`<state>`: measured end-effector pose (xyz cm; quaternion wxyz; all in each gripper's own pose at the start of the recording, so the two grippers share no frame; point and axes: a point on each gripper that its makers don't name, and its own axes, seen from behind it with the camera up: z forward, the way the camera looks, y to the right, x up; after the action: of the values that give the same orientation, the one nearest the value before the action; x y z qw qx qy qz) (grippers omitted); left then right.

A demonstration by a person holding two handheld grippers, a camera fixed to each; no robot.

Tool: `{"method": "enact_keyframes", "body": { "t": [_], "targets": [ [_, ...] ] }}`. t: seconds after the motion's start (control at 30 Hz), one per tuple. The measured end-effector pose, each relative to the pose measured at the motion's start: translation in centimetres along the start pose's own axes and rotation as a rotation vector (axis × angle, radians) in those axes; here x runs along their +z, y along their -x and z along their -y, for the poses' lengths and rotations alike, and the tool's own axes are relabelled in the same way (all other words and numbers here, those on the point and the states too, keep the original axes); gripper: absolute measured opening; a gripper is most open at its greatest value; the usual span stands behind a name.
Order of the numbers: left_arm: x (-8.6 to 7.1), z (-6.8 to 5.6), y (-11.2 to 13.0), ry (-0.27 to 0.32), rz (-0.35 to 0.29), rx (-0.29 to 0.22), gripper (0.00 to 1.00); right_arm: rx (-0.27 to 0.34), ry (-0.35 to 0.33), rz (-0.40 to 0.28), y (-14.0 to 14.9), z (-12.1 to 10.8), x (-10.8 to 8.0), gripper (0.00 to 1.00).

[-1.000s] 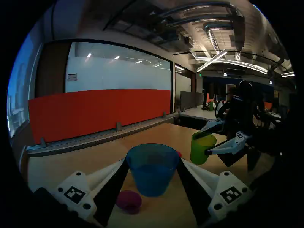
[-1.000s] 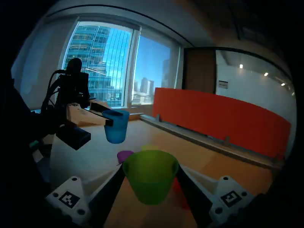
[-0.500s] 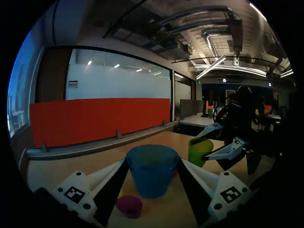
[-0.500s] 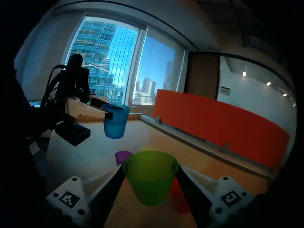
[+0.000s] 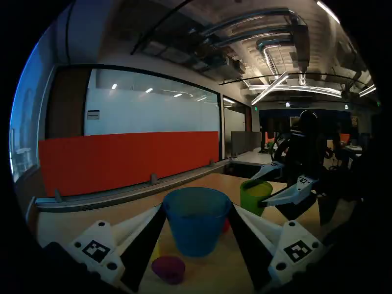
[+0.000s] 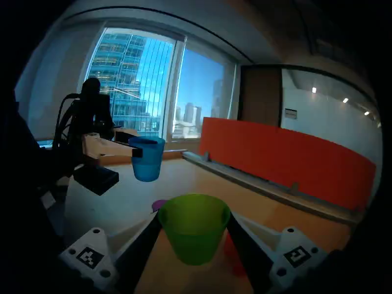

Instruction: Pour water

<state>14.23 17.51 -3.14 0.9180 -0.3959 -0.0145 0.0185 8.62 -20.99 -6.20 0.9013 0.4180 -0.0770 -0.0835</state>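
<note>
My left gripper (image 5: 196, 220) is shut on a translucent blue cup (image 5: 196, 219), held upright above the wooden table (image 5: 230, 267), with water showing in its lower part. The right gripper view shows that blue cup (image 6: 147, 159) in the left gripper (image 6: 139, 153) at mid left. My right gripper (image 6: 194, 229) is shut on a green cup (image 6: 194, 226), also upright and raised. In the left gripper view the green cup (image 5: 255, 196) and the right gripper (image 5: 267, 188) sit to the right, close to the blue cup's level.
A small purple cup (image 5: 168, 268) stands on the table below the blue cup, also seen as the purple cup (image 6: 158, 204). A red cup (image 6: 231, 247) and a yellow thing (image 5: 155, 251) lie partly hidden behind the held cups. An orange partition (image 5: 127, 159) and windows (image 6: 132, 93) border the table.
Both cups stay gripped and upright. The green cup has drifted slightly left and up in the left gripper view; the blue cup sits a little higher in the right gripper view.
</note>
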Motion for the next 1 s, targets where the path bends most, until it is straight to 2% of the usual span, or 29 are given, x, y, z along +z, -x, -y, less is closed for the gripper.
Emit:
{"method": "enact_keyframes", "body": {
  "t": [0.17,0.27,0.67,1.0],
  "targets": [
    [0.0,-0.1,-0.4,0.003,-0.008,0.021,0.87,0.068,-0.04,-0.03,-1.1,0.5,0.1,0.92],
    [0.1,-0.1,-0.7,-0.001,-0.011,0.031,0.87,0.076,-0.044,-0.042,-1.6,0.4,0.1,0.92],
    [0.2,0.0,-1.4,-0.004,-0.02,0.059,0.87,0.067,-0.077,-0.044,-2.1,1.4,0.1,0.92],
    [0.2,-0.2,-2.6,-0.015,-0.027,0.128,0.87,0.049,-0.101,-0.05,-2.5,2.2,0.7,0.92]
  ]
}}
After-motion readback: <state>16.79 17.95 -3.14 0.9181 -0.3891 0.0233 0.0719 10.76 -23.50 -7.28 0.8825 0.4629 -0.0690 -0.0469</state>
